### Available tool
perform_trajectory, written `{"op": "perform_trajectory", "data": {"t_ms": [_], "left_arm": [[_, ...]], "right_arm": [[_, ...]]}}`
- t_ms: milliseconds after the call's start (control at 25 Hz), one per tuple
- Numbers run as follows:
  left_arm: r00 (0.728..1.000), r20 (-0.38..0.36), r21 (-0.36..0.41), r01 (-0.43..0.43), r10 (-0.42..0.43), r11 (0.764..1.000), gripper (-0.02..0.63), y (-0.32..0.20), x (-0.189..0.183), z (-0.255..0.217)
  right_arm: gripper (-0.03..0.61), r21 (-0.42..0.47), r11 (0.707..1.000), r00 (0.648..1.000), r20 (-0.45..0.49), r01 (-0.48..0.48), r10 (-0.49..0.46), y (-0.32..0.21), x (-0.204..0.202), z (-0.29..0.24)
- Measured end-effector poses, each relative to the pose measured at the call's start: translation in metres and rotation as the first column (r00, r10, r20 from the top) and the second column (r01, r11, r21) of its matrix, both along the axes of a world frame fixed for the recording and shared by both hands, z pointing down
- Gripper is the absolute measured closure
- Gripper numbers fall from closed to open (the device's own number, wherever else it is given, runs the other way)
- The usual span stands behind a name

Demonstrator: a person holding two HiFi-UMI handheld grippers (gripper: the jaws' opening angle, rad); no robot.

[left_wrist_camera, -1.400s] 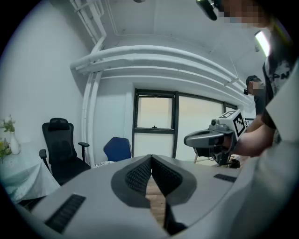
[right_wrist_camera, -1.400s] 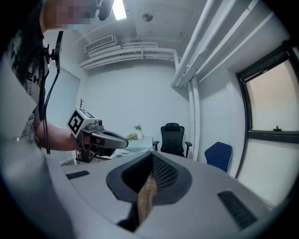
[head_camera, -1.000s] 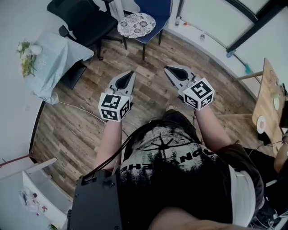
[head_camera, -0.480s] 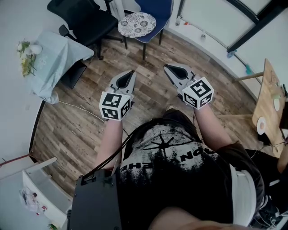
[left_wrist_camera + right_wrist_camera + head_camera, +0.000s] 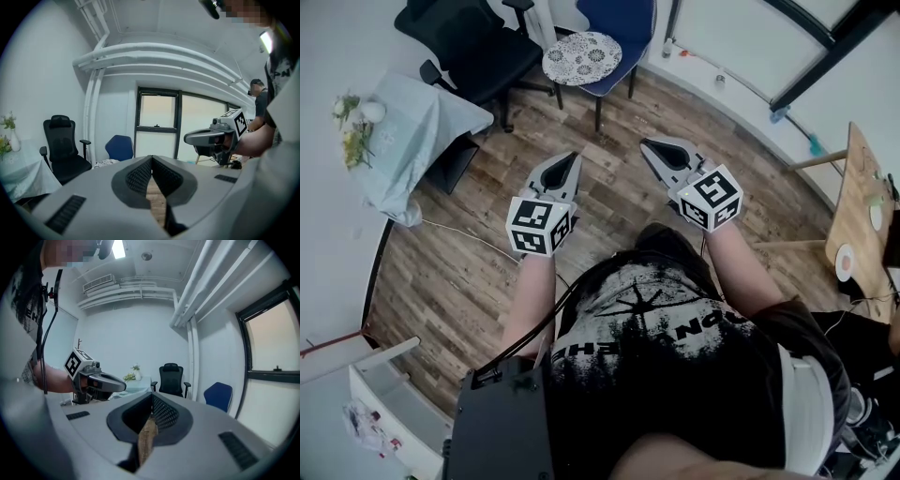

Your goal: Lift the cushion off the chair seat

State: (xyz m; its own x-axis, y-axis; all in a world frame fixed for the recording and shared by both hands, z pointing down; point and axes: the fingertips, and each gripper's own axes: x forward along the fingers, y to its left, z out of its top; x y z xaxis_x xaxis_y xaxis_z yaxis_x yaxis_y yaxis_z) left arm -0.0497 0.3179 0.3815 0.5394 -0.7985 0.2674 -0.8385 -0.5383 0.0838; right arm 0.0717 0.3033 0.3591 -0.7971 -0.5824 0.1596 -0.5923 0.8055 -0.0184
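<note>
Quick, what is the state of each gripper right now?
Left gripper: closed, holding nothing.
Right gripper: closed, holding nothing.

Left claw (image 5: 571, 156) and right claw (image 5: 646, 144) — both closed, empty.

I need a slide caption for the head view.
Left gripper and right gripper, shut, point toward the cushion on the blue chair.
</note>
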Motion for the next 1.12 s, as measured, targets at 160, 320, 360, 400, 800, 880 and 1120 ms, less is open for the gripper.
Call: {"op": "perform_trajectory", "data": {"t_ms": [160, 320, 360, 400, 800, 880, 1120], "left_arm": [[1.0, -0.011, -0.015, -0.008, 0.008, 1.0, 0.598, -0.005, 0.004, 0.005], [1.0, -0.014, -0.032, -0.022, 0.022, 0.999, 0.598, -0.021, 0.008, 0.01], [1.0, -0.013, -0.037, -0.025, 0.025, 0.999, 0.598, -0.026, 0.01, 0.013], [1.0, -0.012, -0.04, -0.028, 0.027, 0.999, 0.598, -0.03, 0.011, 0.015], [0.999, 0.004, -0.059, -0.033, 0.033, 0.998, 0.598, -0.095, 0.031, 0.02], [1.0, 0.006, -0.061, -0.019, 0.02, 0.998, 0.598, -0.109, 0.034, 0.019], [1.0, 0.002, -0.066, 0.025, -0.025, 0.997, 0.598, -0.156, 0.038, 0.013]], "right_arm": [[0.56, -0.004, 1.0, 1.0, 0.001, -0.017, 0.017, -0.006, 0.007, 0.002], [0.561, -0.006, 0.999, 0.999, 0.01, -0.037, 0.037, -0.021, 0.013, 0.0], [0.56, -0.008, 0.999, 0.999, 0.012, -0.041, 0.041, -0.025, 0.014, 0.001], [0.56, -0.011, 0.999, 0.999, 0.016, -0.045, 0.045, -0.03, 0.016, 0.003], [0.56, -0.03, 0.999, 0.999, 0.034, -0.031, 0.032, -0.1, 0.028, 0.009], [0.56, -0.034, 0.999, 0.999, 0.036, -0.016, 0.018, -0.115, 0.03, 0.009], [0.56, -0.038, 0.999, 0.998, 0.045, 0.035, -0.033, -0.168, 0.031, 0.002]]}}
